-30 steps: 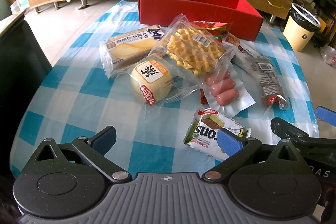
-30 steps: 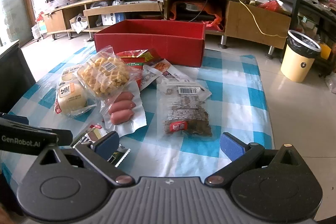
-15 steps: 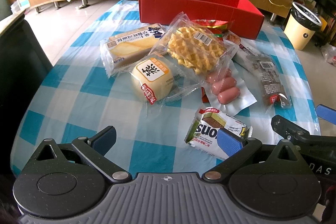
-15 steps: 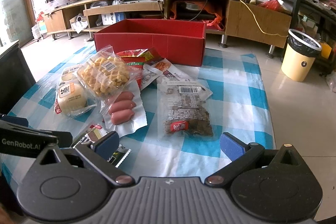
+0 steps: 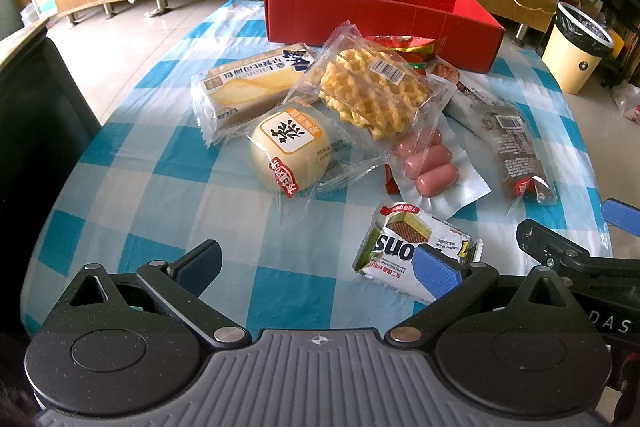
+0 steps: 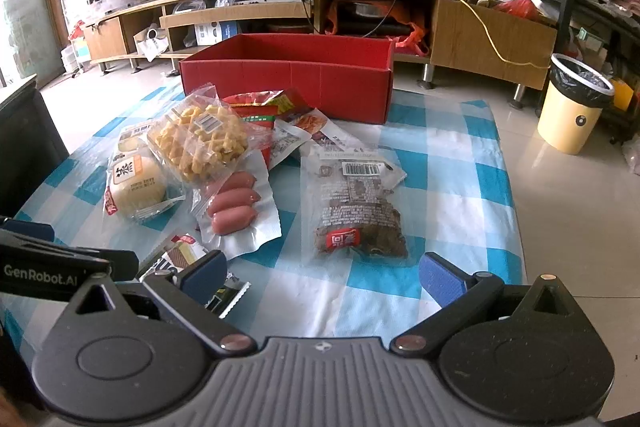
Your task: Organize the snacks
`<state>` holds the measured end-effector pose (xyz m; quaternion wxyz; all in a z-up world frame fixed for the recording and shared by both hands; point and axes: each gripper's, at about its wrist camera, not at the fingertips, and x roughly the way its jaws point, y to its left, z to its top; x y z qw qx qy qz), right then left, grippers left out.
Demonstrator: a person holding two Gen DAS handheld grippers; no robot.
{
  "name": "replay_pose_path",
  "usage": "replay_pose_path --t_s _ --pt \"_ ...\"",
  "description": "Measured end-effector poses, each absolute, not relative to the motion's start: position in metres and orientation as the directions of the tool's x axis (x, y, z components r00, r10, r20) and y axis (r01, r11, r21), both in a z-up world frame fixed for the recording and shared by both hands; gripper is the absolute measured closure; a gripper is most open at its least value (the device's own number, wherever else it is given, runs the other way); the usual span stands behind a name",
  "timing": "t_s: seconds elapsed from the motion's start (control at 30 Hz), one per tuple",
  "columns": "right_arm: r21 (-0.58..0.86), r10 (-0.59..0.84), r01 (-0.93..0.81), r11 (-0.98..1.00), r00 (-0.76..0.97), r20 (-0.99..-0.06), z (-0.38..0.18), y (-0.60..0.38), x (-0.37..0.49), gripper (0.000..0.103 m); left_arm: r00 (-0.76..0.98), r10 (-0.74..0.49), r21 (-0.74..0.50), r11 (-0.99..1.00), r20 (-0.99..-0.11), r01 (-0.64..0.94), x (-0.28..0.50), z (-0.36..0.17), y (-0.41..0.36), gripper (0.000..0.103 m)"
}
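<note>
Packaged snacks lie on a blue-checked tablecloth in front of an open red box: a waffle pack, a round bun, a long cake pack, a sausage pack, a dark jerky pack and a wafer pack. My left gripper is open and empty over the near edge, its right fingertip over the wafer pack. My right gripper is open and empty, just short of the jerky pack.
The red box stands at the table's far edge, with red snack bags in front of it. A yellow bin stands on the floor to the right. A wooden TV stand runs along the back.
Both grippers stay open and nearly still. The left view has crept slightly forward over the table.
</note>
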<state>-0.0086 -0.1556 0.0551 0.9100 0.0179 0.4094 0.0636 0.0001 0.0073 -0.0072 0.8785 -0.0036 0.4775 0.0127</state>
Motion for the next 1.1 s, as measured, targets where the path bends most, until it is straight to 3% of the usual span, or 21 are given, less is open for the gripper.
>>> replay_pose_path --t_s 0.73,1.1 --pt "0.096 0.172 -0.154 0.983 0.626 -0.760 0.052 -0.150 -0.007 0.001 0.524 0.033 0.029 0.999 -0.851 -0.016 -0.006 -0.012 0.014 0.001" --pt "0.039 0.349 -0.537 0.843 0.489 -0.800 0.048 -0.096 0.007 0.006 0.556 0.027 -0.005 0.998 -0.831 -0.055 -0.016 0.011 0.053 0.000"
